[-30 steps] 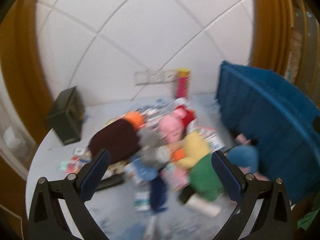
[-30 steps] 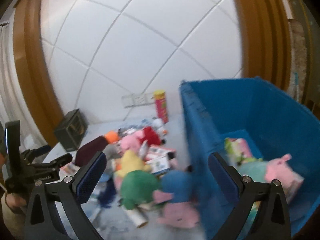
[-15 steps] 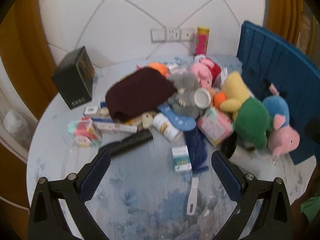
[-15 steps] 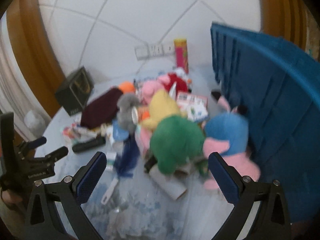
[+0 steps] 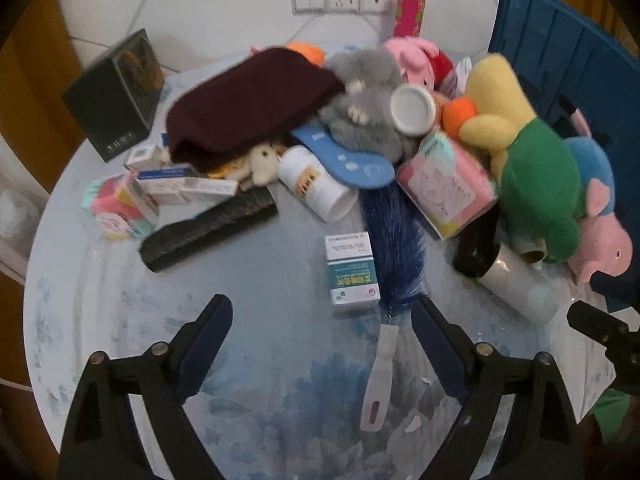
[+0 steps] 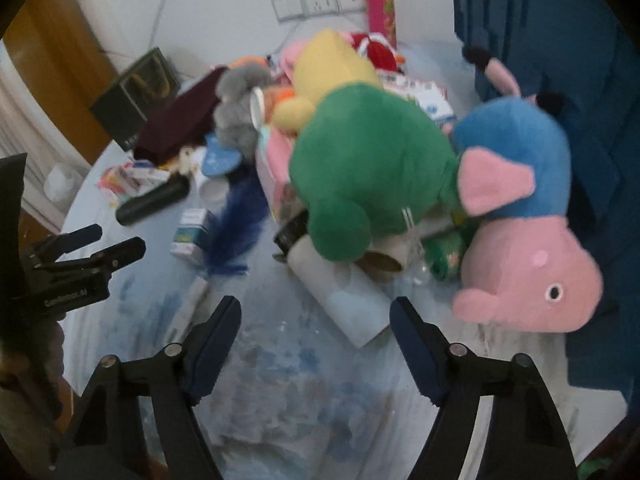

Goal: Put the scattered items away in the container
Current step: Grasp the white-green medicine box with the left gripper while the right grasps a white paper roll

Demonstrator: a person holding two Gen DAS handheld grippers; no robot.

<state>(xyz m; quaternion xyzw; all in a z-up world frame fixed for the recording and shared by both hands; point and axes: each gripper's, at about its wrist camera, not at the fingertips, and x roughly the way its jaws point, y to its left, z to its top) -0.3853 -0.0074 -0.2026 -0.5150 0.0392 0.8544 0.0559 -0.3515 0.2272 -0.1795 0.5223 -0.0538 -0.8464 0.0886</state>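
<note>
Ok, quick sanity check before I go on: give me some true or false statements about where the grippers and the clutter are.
1. The left gripper holds the small medicine box. False: its jaws have just been closing, but nothing is between them.
2. The right gripper is empty. True.
3. The pink pig plush lies against the blue container. True.
4. The blue brush is inside the container. False: it lies on the table.
5. A green plush rests over a cardboard tube. True.

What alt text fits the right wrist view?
The open right gripper, holding nothing, points down at a white cardboard tube under a green plush toy and a pink-and-blue plush pig, beside the blue plastic crate.
</note>
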